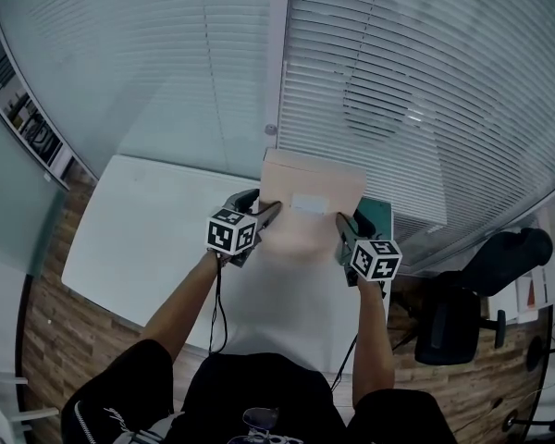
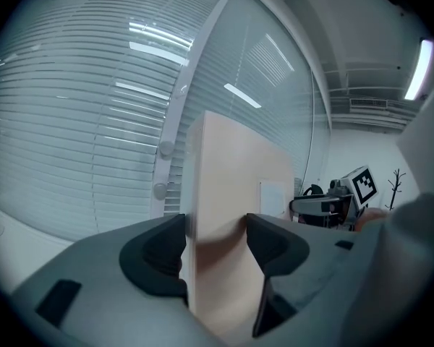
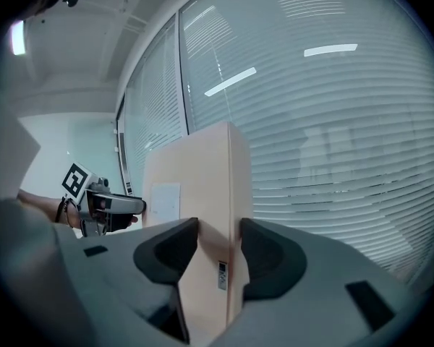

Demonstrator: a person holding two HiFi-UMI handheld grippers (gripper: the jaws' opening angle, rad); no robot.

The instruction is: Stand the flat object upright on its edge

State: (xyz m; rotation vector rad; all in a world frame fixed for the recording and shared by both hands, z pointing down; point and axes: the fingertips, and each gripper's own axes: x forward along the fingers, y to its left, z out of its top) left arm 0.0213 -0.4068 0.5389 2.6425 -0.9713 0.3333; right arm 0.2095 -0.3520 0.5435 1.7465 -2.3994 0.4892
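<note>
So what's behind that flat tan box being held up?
Behind the flat tan box hang window blinds. A dark green thing pokes out at its right edge; the box covers the rest, so what it is stays unclear.

Landmark: left gripper (image 1: 264,218).
- Left gripper: grey moulded shell, two black padded jaw tips.
- Just behind it: left marker cube (image 1: 231,231), white faces with black square patterns.
- Below it: thin left cable (image 1: 220,313), black, running to the torso.
- To its right: right gripper (image 1: 342,231), same grey shell and black pads, with right marker cube (image 1: 376,259) and black right cable (image 1: 344,363).
- Well below it: dark top (image 1: 259,391), short dark sleeves (image 1: 120,387), white line print near the left sleeve's hem.
</note>
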